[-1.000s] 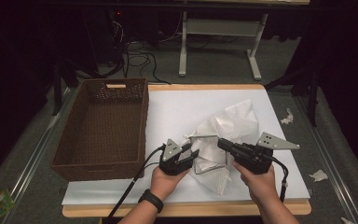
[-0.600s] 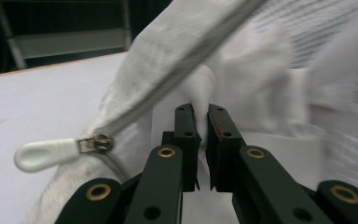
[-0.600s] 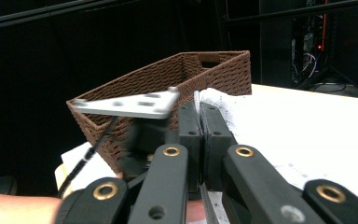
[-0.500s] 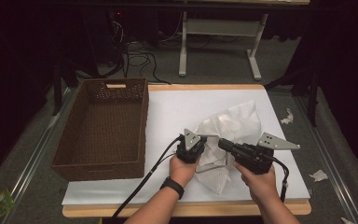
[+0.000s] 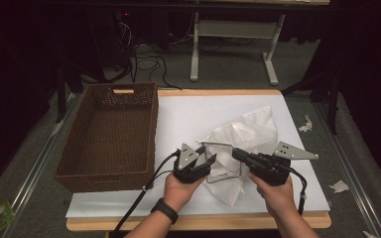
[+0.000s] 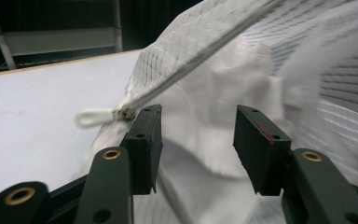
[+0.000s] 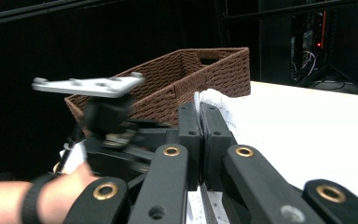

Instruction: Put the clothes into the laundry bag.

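Two tongs at mesh bag right of basket: right tongs clamped on its edge to steady it, left tongs spread wide, empty, beside zipper pull.

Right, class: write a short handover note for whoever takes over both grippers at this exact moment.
Right gripper: shut on an edge of the white mesh zip bag.
Left gripper: open, jaws either side of the bag's fabric, beside the zip pull.
Bag lies crumpled on the white table; wicker basket to its left, with nothing in it.
Left: probably grip near the zip, then work it.
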Demonstrator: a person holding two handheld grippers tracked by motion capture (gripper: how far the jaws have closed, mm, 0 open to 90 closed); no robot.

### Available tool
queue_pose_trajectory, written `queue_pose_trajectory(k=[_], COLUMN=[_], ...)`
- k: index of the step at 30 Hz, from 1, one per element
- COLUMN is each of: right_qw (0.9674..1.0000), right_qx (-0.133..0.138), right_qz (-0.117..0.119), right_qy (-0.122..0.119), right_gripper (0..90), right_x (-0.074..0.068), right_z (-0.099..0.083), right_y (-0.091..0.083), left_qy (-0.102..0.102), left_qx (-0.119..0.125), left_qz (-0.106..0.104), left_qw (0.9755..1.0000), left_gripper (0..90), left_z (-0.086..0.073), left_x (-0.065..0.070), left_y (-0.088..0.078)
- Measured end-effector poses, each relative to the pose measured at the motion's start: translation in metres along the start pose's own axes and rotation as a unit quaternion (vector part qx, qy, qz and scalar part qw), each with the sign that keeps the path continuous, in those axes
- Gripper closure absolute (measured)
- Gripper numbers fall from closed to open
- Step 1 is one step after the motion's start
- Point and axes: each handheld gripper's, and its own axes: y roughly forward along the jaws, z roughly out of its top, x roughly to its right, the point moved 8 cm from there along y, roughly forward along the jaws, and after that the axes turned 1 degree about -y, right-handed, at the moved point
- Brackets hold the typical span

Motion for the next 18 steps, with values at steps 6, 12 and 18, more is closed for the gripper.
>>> queue_pose_trajectory(k=[6,12,18], right_qw=[0.9999,0.9984,0.9932], right_qx=[-0.014,-0.055,-0.115], right_qz=[-0.001,-0.014,-0.016], right_qy=[-0.003,-0.002,0.009], right_gripper=[89.3,89.0,76.7], right_x=[-0.002,-0.001,-0.003], right_z=[-0.009,-0.034,-0.068], right_y=[0.003,0.015,0.03], left_qy=[0.011,-0.002,0.0], left_qx=[-0.022,-0.006,0.004], left_qz=[0.008,-0.003,0.002], left_qw=[0.9997,1.0,1.0], left_gripper=[51.0,49.0,48.1], left_z=[-0.019,-0.014,-0.008], left_x=[-0.009,-0.01,-0.014], left_y=[-0.038,-0.039,-0.038])
